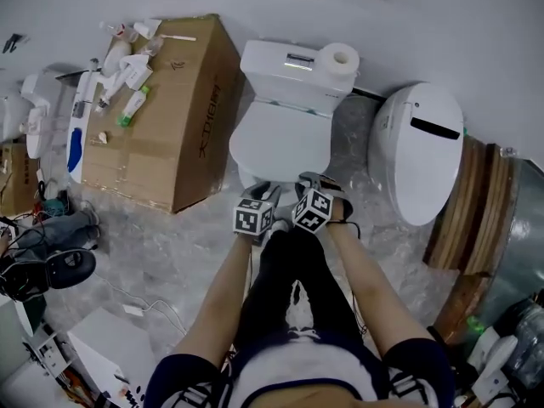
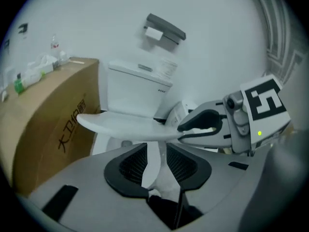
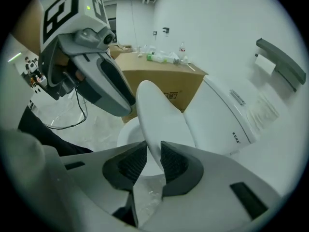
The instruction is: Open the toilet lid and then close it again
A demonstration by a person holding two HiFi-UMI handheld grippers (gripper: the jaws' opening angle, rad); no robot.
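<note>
Toilet lid [image 3: 161, 117]: we find it white and raised partway off the bowl [image 3: 128, 132]. Its front edge is towards the person and its hinge end at the tank [image 1: 293, 70].
Right gripper [image 3: 153, 153]: we record its jaws closed on the lid's front edge, one ribbed pad on each face. The left gripper view shows the same, with the fingers astride the rim.
Left gripper [image 2: 157, 151]: we record its jaws standing wide apart, with neither pad pressing on anything. The lid's rim crosses just past the fingertips. It sits just beside the right gripper, at the lid's front.
Hold on the lid: the right gripper alone.
Paper roll [image 1: 342, 58]: it stands on the tank's right end.
Cardboard box [image 1: 174, 117]: it is just left of the toilet, and bottles and tubes [image 1: 127, 79] are scattered on its top.
White oval unit [image 1: 418, 151]: it is right of the toilet, apart from it, and has a dark slot on its face.
Wall holder [image 2: 165, 28]: it is grey and mounted on the wall above the tank.
</note>
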